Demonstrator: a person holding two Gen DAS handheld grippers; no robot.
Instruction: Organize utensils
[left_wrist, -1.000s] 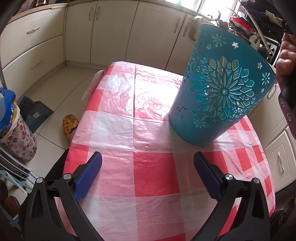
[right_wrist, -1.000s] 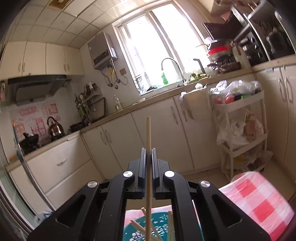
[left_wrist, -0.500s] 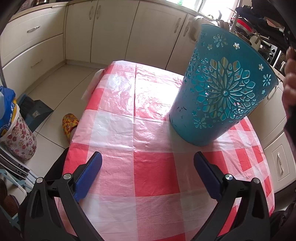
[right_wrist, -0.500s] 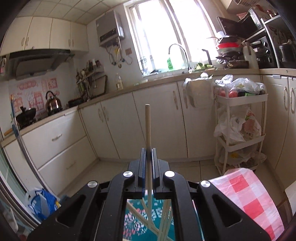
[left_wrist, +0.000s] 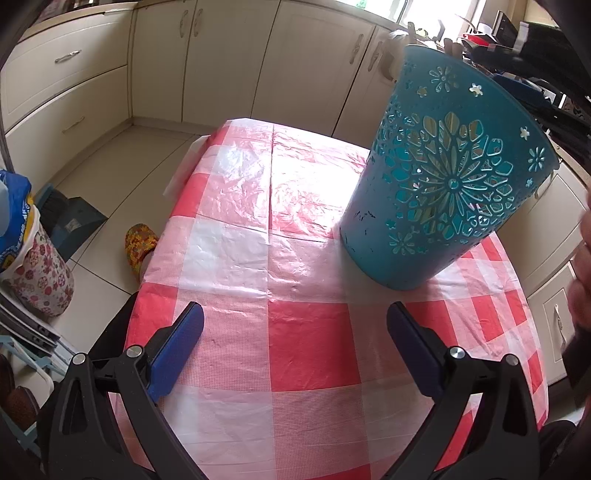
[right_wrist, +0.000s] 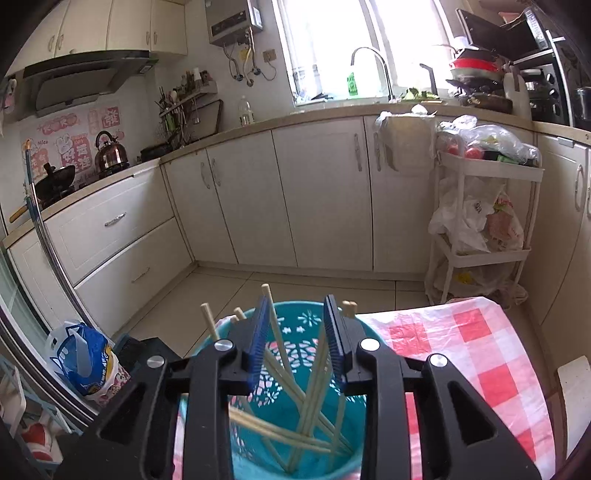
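Basket: a teal plastic basket with cut-out flower patterns (left_wrist: 447, 181) stands upright on the worktop (left_wrist: 306, 332), which is covered in a red-and-white checked plastic cloth.
Chopsticks: pale wooden chopsticks (right_wrist: 314, 398) lean crossed inside the basket, tips poking above its rim.
Right gripper (right_wrist: 295, 332): poised directly over the basket's mouth, jaws opening, pads pressing on nothing.
Left gripper (left_wrist: 295, 347): low over the cloth, jaws spread wide and empty, basket just beyond them.

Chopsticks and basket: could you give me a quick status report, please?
Right tool over the basket, jaws opening, gripping nothing. Chopsticks loose inside the basket. Left tool open, empty, above the tablecloth. Nothing in the way.
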